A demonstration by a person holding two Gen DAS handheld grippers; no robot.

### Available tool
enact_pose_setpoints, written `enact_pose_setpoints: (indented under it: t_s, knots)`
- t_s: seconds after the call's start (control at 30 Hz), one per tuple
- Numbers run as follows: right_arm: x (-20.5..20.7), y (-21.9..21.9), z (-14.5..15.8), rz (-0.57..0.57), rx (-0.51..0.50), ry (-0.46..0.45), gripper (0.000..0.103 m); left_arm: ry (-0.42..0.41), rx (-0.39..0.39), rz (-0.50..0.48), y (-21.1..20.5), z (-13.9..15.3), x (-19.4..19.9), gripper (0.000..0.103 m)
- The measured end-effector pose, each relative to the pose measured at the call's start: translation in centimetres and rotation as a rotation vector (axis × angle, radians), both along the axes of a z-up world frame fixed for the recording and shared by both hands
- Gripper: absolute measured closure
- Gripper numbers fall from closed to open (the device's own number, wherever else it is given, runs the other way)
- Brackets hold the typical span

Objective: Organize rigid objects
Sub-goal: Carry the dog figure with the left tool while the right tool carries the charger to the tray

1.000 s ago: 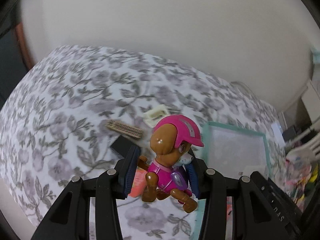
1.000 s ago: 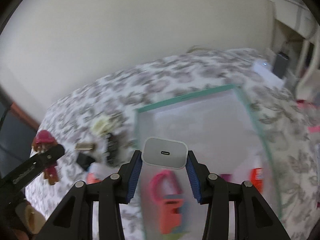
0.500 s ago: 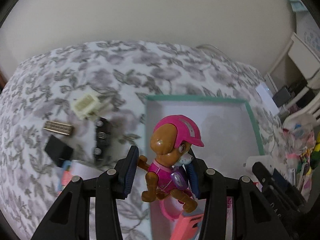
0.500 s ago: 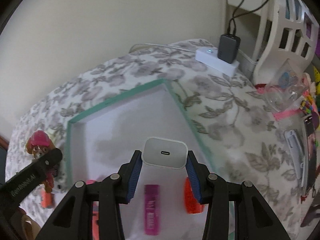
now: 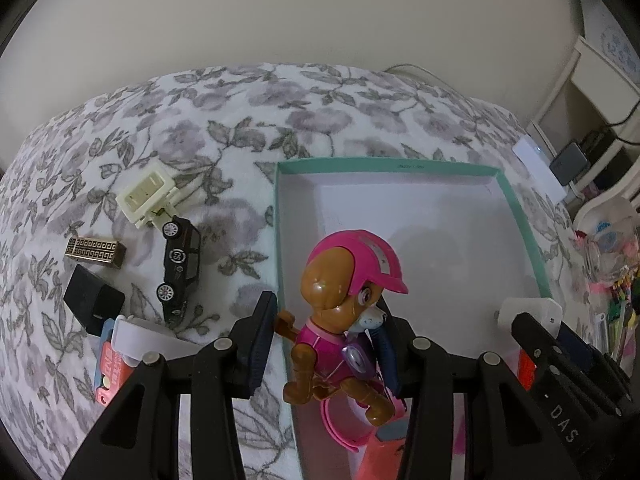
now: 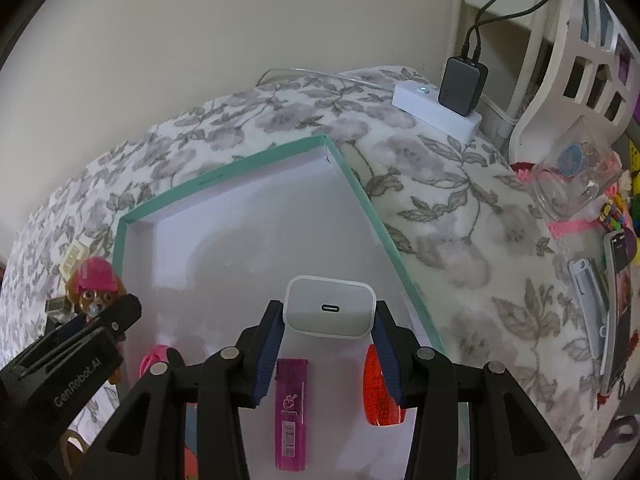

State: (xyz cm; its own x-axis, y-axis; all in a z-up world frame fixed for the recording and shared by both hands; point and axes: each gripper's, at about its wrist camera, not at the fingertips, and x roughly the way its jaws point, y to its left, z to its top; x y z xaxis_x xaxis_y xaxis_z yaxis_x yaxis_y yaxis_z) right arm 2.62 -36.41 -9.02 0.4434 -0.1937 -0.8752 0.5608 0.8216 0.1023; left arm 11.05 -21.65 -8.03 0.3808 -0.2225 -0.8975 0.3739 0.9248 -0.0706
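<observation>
Pup toy (image 5: 344, 316) is pinched at the torso by the left tool (image 5: 324, 344), charger (image 6: 330, 306) squeezed by the right tool (image 6: 326, 344) over the box (image 6: 376, 216); both probably light, stiff, slick plastic.

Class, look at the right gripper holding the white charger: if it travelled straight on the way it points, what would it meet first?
Probably the bare white floor of the teal-rimmed box: the right gripper, shut on the charger, points down into it, though depth is uncertain.
</observation>
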Motion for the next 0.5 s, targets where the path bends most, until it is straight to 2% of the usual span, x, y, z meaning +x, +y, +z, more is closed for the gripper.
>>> enact_pose_setpoints:
  t_s: [0.2,0.47,0.5]
  knots:
    - [0.38,0.54,-0.95,0.023,0.007,0.049,0.055,0.009,0.017,-0.007,-0.15,-0.17,-0.08,0.055]
    - [0.30,0.55,-0.55,0.021,0.016,0.040,0.055,0.056,0.010,-0.006,0.12,-0.19,0.18,0.054]
    - [0.30,0.67,-0.34,0.024,0.009,0.036,0.051,0.062,0.006,-0.007,0.12,-0.10,0.20,0.053]
